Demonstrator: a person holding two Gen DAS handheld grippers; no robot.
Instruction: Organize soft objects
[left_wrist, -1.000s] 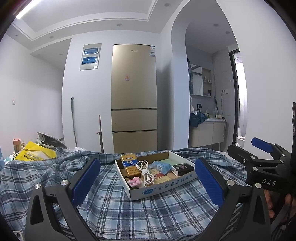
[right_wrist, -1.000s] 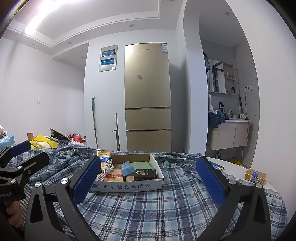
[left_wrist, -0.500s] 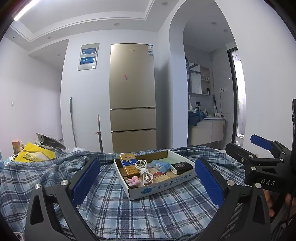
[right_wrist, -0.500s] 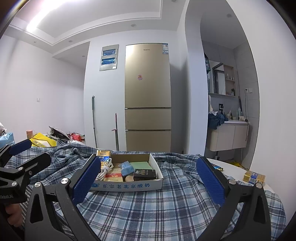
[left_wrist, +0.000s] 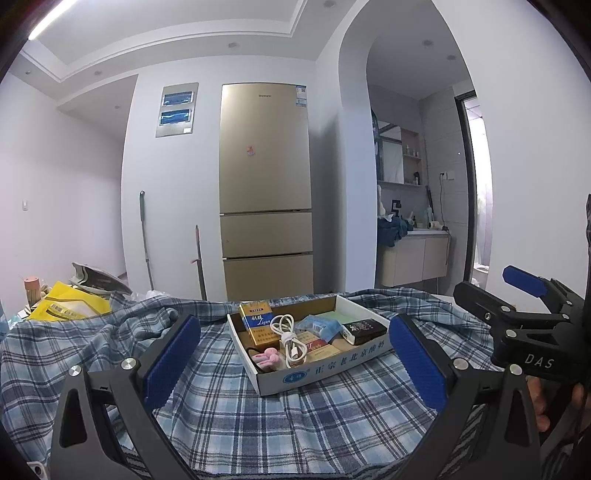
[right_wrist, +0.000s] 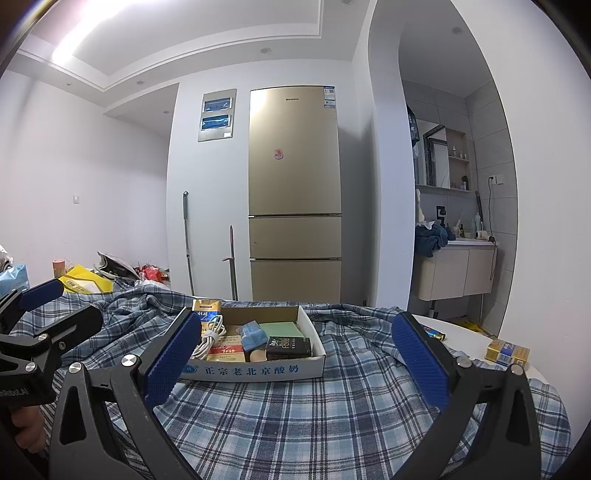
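1. Drifting only slightly over the last second, the left view keeps the cardboard box (left_wrist: 325, 365) centred; left tongs (left_wrist: 291, 365) gape wide, gripping nothing, short of the box.
2. Right view: box framing likewise barely shifts; right tongs (right_wrist: 291, 363) spread apart, unladen. Plaid cloth (right_wrist: 314, 417) lies under the box, so progress is unclear.

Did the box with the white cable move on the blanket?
No. The box sits in the same checks of the plaid cloth; only the camera drifted slightly.
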